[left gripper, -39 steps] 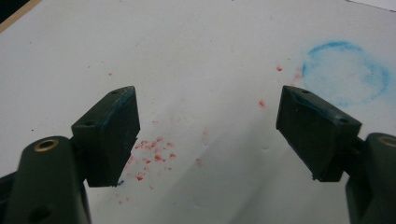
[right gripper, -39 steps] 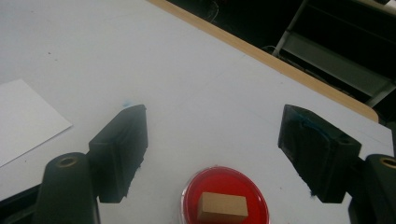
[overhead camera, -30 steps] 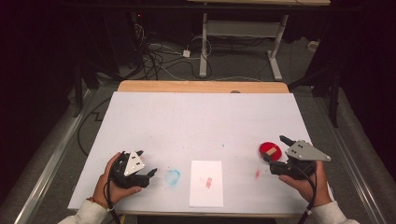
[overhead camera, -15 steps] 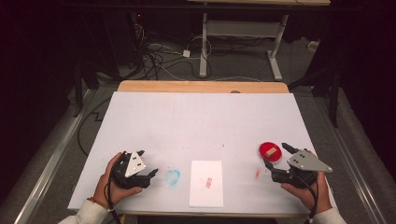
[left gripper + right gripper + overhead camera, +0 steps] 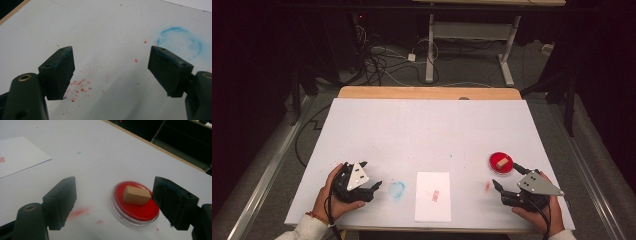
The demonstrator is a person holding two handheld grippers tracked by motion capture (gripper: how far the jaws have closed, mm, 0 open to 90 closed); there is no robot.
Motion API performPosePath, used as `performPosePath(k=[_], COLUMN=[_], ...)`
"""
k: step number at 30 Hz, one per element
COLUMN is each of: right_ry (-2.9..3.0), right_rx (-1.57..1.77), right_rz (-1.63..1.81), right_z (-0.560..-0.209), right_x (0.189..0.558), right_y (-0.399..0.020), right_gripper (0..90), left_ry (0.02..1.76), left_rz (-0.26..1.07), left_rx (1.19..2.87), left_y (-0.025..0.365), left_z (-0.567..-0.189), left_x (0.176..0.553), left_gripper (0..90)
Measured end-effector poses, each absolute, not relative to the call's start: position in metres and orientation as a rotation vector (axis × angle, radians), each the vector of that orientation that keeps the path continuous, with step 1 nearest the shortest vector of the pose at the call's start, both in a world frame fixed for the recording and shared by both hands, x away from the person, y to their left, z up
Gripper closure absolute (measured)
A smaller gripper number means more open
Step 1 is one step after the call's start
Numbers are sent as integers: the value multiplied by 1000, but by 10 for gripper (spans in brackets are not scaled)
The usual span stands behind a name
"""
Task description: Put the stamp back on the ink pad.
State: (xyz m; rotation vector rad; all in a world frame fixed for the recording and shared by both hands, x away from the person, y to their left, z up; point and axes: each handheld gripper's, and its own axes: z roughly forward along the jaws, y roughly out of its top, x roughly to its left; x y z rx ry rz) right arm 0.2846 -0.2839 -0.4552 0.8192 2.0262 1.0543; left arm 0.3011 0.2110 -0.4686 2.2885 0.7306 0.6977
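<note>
we have the right tool [image 5: 504,186] low over the near right part of the surface [image 5: 427,130], released, its jaws standing wide apart with nothing between them. the thing it faces is the small tan wooden block [image 5: 136,195] that sits in the red ink pad [image 5: 136,206], a shallow round dish just beyond the tool's tips. in the high view the block [image 5: 500,162] lies a little farther from us than the right tool and at nearly the same place left to right, so the line from tool to block runs almost straight away from us. in the right gripper view the block sits off centre, close to the right-hand jaw and well clear of the left-hand one, and its long axis runs slantwise across the gap rather than along it. we judge that the tool would have to shift sideways toward that jaw's side before it goes forward, or the block would be nudged across the pad instead of being caught squarely. the left tool [image 5: 374,189] rests at the near left, also released and empty, beside a faint blue ring [image 5: 397,189] on the surface. it is well apart from the pad, with the white paper [image 5: 433,196] and its small red mark [image 5: 435,195] lying between, so the right hand is plainly the nearer one.
</note>
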Motion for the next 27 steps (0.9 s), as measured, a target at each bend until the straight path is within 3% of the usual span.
performPosePath(k=[27], right_ry=[2016], right_rx=[809], right_rz=[1071], right_z=[-453], right_x=[283], right_y=[-281], right_gripper=[207], left_ry=[735], left_rz=[690], left_rx=[2290], left_y=[211], left_z=[-469], left_x=[301], left_gripper=[208])
